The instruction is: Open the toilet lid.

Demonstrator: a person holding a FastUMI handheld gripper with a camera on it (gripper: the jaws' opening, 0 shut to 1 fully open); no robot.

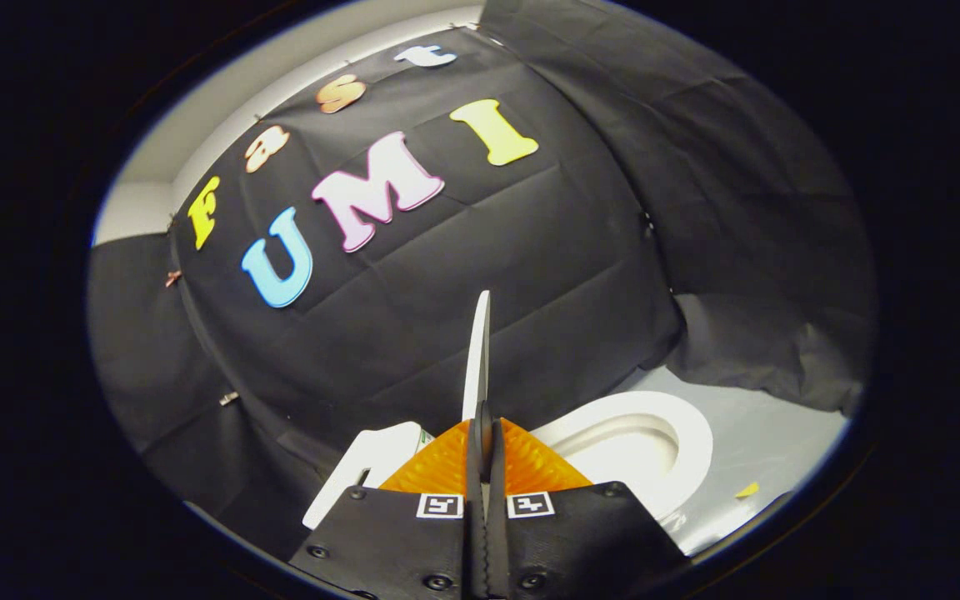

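Observation:
The white toilet lid (480,350) is raised and seen edge-on, a thin blade rising straight up from between my fingers. My gripper (484,423) is shut on the lid's lower edge, both fingers pressed against it from either side. To the right of the fingers and lower down, the white toilet seat and bowl (692,437) lie uncovered. Left of the fingers is a white boxy part of the toilet (376,467), likely the tank, half hidden by the gripper body.
Black cloth walls (530,250) close in behind and to both sides of the toilet. A pale grey floor (772,442) spreads to the right of the bowl, with a small yellow scrap (747,490) on it.

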